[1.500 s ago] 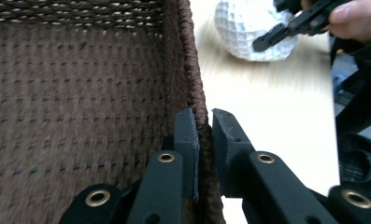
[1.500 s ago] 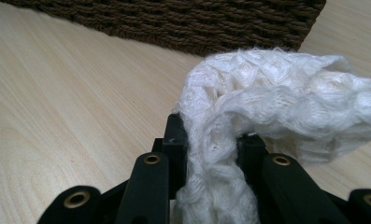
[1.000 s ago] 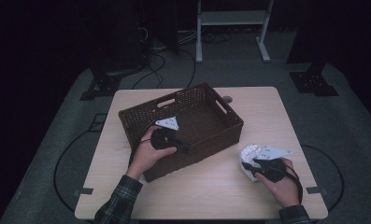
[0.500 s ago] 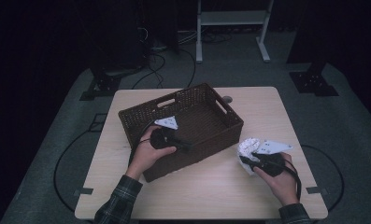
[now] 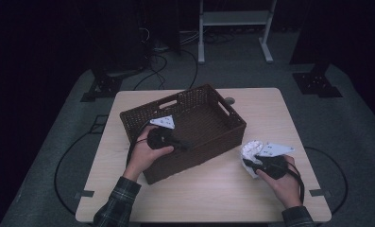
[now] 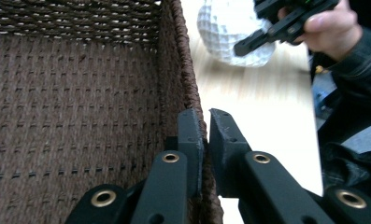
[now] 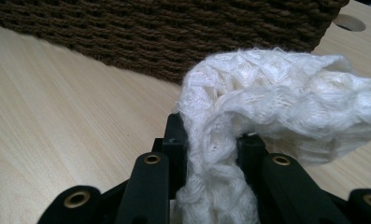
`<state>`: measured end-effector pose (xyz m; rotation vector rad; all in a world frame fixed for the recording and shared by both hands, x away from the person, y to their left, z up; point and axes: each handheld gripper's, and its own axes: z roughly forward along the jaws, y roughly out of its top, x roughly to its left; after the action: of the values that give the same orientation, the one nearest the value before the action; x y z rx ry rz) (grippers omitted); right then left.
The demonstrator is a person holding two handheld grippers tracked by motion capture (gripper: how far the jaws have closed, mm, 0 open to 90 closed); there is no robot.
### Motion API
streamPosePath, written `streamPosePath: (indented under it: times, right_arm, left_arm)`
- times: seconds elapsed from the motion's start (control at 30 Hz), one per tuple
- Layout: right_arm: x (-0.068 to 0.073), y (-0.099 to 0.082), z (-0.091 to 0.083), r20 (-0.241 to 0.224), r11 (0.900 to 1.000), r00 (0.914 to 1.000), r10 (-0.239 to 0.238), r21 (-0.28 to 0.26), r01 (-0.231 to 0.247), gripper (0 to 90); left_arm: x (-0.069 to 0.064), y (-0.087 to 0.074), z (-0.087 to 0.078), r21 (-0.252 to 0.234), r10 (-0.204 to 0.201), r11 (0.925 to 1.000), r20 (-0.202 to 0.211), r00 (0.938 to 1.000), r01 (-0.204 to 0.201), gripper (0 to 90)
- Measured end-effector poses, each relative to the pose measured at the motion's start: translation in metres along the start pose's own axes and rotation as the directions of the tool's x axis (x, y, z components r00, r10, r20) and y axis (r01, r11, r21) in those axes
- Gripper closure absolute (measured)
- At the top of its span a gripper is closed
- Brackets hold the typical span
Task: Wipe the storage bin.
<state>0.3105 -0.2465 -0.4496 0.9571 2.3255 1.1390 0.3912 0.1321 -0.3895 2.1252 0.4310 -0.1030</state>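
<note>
- Left gripper [image 6: 205, 135]: jaws have just been closing and now pinch the near wall of the dark brown woven rectangular basket [image 5: 223, 118], steadying it at mid-table.
- Right gripper [image 7: 211, 140]: clamped on the white knitted cloth [image 7: 267, 98], near the table's right edge, just outside the basket.
- Step, judged: cloth gripped, not yet in.
- Next: lift it over the rim, release inside.

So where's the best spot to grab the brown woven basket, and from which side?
Take the basket by its thin upright wall, coming from above with one jaw inside and one outside. The rim is narrow enough to pinch, as the left gripper does at the near wall. The end-wall handle cutouts probably suit fingers better.
</note>
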Motion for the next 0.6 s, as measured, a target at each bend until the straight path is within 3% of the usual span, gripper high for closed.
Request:
streamPosePath:
  times: [0.27,0.6]
  right_arm:
    - [0.001,0.0,0.0,0.008,1.0,1.0,-0.002,0.006,0.002,71.2]
    - [-0.011,0.018,-0.001,0.029,0.9989,0.9996,-0.006,-0.046,0.007,71.2]
  left_arm:
    - [0.004,-0.006,0.001,-0.032,-0.022,0.9992,0.029,0.9993,0.023,83.8]
    - [0.004,-0.008,0.001,-0.038,-0.018,0.9991,0.027,0.9995,0.019,83.0]
